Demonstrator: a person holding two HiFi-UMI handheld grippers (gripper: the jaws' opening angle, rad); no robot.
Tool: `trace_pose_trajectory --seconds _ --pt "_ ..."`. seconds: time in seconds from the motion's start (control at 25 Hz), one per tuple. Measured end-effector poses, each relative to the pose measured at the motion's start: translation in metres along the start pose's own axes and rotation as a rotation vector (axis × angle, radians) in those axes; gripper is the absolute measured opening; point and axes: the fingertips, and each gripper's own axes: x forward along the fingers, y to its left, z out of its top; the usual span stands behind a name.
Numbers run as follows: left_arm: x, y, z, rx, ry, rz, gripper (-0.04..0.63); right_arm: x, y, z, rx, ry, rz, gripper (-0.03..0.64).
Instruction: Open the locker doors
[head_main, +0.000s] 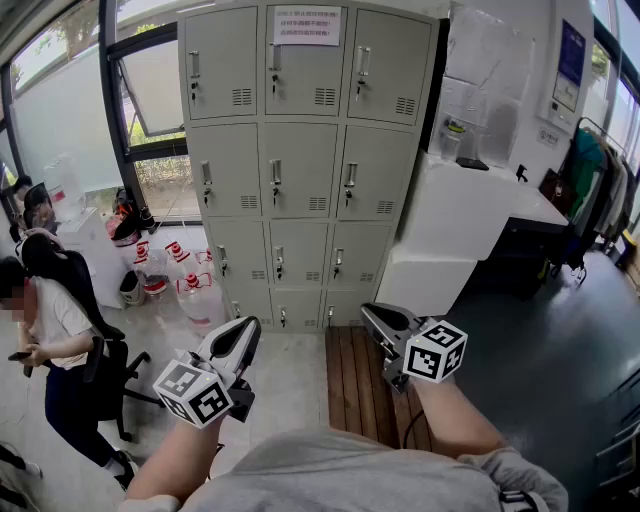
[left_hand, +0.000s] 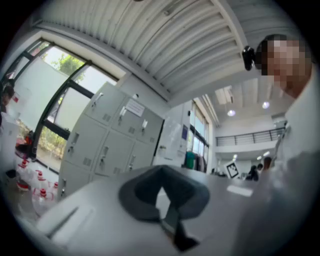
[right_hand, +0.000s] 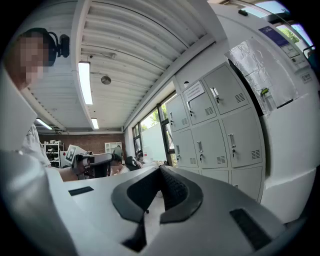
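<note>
lockers: grey sheet-metal locker bank (head_main: 305, 215), vented rectangular doors (head_main: 228, 172) all shut, at 12 o'clock, well apart from both grippers | left hand-held gripper (head_main: 243, 338): smooth grey jaws together, empty, 7 o'clock | right hand-held gripper (head_main: 378, 322): jaws together, empty, 5 o'clock

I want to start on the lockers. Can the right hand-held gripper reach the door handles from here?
Probably not yet. The right hand-held gripper is held short of the lockers, with a wooden platform between. Nothing blocks the way, so a step forward should do.
</note>
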Motion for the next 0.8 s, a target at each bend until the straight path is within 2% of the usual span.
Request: trace_pose_trajectory --seconds 0.44,0.8 --pt "0.018 -0.013 -0.011 -0.021 -0.002 -0.009 0.004 -0.010 -0.015 -0.002 0.003 0.003 0.011 0.003" --pt "0.037 -0.013 -0.032 -0.056 0.035 0.001 0.005 -0.011 -0.039 -0.016 0.063 0.005 0.029 0.003"
